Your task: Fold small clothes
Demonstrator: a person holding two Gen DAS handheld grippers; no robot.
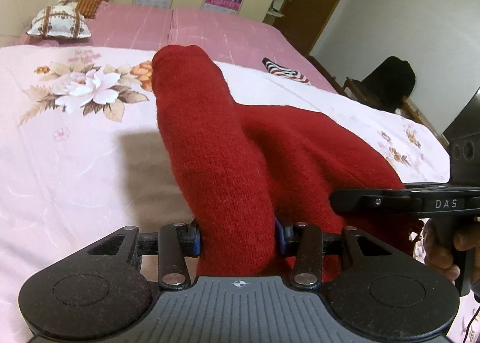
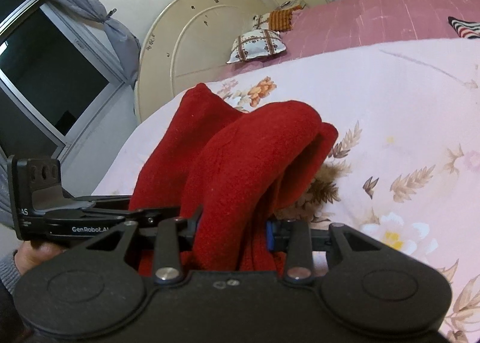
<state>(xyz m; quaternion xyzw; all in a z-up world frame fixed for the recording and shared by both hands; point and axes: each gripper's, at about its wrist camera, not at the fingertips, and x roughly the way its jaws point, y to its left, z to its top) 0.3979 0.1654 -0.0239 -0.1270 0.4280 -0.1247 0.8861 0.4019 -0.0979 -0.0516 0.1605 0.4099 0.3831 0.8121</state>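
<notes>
You are gripping the red knit garment (image 1: 228,145) with both grippers: left gripper (image 1: 237,235) and right gripper (image 2: 232,229) each clamping a bunched fold. It is hanging over the near floral bedspread (image 1: 75,139), with open bed on both sides.

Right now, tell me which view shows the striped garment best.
The left wrist view: the striped garment lies whole on the pink bedspread beyond the red knit. The right wrist view cuts it at the frame's edge.
</notes>
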